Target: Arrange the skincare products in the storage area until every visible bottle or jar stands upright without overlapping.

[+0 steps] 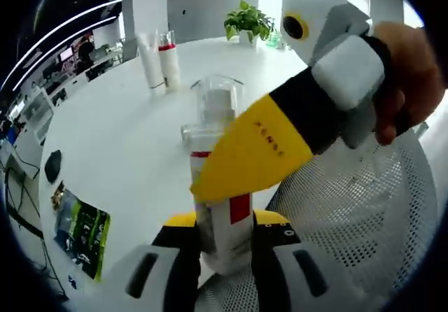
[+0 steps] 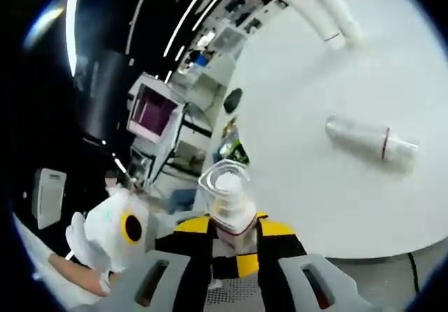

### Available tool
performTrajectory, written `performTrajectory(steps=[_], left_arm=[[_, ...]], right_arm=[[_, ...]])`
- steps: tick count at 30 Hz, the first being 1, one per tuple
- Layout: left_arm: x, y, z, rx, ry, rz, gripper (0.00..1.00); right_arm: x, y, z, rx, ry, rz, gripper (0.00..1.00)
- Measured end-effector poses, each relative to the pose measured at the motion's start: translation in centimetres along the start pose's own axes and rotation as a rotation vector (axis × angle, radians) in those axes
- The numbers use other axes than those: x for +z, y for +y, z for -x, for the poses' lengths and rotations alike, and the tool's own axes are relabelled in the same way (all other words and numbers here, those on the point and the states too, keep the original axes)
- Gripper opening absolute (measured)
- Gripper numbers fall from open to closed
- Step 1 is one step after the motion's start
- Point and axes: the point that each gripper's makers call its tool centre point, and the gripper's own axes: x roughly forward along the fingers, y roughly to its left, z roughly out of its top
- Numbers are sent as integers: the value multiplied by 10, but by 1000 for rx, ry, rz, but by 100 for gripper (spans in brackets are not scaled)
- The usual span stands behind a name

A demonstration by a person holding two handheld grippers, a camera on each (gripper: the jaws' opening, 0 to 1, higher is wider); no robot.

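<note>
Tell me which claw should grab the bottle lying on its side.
Right, probably. The lying bottle sits ahead in its view, and the left claw grips the pump bottle by its body, so the right claw could release the neck.

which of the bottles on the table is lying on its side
The clear bottle with the red band, alone on the white table. The two white tubes stand together further off.

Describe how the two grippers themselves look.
The left gripper has yellow-tipped black jaws on light grey bases with dark slots. The right gripper has broad yellow jaws with small dotted marks, a black neck, a white and grey body and a yellow-ringed lens. A hand holds it.
</note>
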Motion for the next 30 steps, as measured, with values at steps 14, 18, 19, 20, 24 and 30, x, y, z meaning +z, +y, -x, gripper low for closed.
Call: performTrajectory(steps=[14, 18, 19, 20, 24, 30], left_arm=[[0, -1, -4, -1, -11, -58, 24], [-18, 2, -6, -5, 85, -36, 23], [-19, 2, -7, -7, 91, -39, 23], [-17, 2, -6, -3, 84, -40, 23], [-14, 6, -6, 19, 67, -67, 33], [-17, 8, -6, 29, 86, -78, 35]], right_arm=[[3, 0, 3, -10, 31, 299, 19], [12, 1, 2, -18, 40, 440, 19], [16, 2, 5, -29, 48, 485, 19], [21, 1, 7, -37, 49, 515, 19], [38, -5, 13, -64, 39, 581, 19], [60, -24, 23, -119, 21, 640, 19]])
